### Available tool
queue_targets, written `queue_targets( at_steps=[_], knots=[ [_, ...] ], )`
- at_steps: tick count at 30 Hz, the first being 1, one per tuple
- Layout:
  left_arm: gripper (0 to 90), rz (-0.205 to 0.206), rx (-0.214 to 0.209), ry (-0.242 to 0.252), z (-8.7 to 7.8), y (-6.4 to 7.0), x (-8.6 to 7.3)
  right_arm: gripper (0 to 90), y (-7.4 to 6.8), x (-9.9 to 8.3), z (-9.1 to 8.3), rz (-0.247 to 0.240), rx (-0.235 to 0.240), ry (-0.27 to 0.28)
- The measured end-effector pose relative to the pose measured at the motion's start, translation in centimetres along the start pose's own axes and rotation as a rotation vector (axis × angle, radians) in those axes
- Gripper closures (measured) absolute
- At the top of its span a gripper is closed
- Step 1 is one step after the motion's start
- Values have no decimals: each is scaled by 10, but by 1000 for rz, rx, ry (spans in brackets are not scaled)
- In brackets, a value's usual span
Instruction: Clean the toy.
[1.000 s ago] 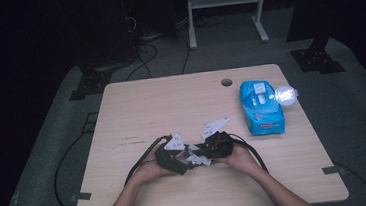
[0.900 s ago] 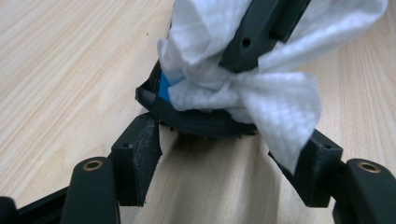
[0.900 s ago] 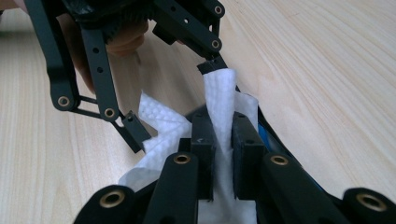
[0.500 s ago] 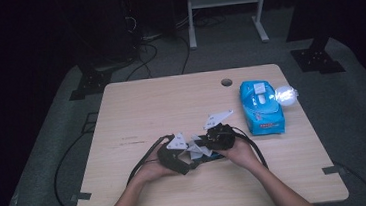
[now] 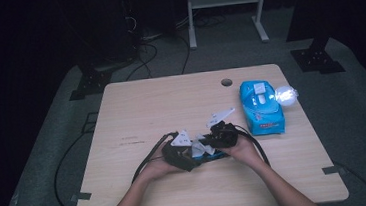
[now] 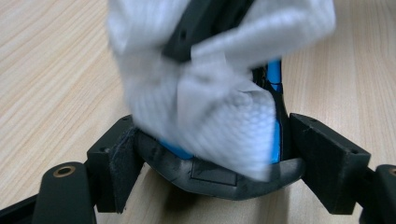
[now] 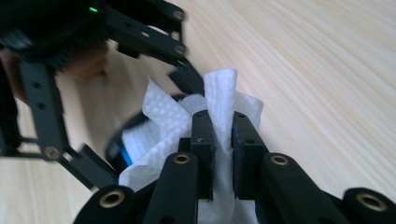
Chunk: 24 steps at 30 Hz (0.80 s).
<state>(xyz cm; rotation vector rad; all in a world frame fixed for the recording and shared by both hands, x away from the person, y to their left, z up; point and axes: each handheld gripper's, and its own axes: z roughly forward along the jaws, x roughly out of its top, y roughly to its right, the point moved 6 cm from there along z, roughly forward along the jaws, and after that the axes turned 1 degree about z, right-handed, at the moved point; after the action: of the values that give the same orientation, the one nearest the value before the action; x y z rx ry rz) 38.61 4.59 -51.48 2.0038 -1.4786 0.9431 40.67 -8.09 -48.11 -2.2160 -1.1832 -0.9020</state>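
Observation:
My left gripper (image 6: 212, 156) is shut on a black object with blue trim (image 6: 219, 179), its jaws clamped on the two sides just above the table. My right gripper (image 7: 219, 133) is shut on a white wipe (image 7: 219, 93) and presses it onto the top of that object (image 7: 122, 148). The wipe (image 6: 210, 102) drapes over most of the object in the left gripper view. From above, both grippers meet near the table's front middle: the left gripper (image 5: 183, 155), the right gripper (image 5: 214, 139), and the wipe (image 5: 198, 147) between them.
A blue pack of wipes (image 5: 260, 107) lies at the right of the wooden table (image 5: 161, 105), with a bright glare spot (image 5: 285, 94) beside it. A cable hole (image 5: 226, 82) sits near the far edge. Black cables trail off the front left.
My right gripper has shifted slightly away from the person and to the right, drawing the wipe over the object. The left gripper has held nearly still.

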Motion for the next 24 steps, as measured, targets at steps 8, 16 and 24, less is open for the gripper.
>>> queue_targets(
  at_steps=[8,16,24],
  knots=[
    [210,6,3,-3,1,0,0,806,17,-8,-7,32,-63,-10],
    [211,15,12,-11,0,1,-1,806,14,-7,-3,17,-44,5],
    [210,19,8,-13,0,0,-1,805,40,-44,-38,44,-144,-61]
  ],
)
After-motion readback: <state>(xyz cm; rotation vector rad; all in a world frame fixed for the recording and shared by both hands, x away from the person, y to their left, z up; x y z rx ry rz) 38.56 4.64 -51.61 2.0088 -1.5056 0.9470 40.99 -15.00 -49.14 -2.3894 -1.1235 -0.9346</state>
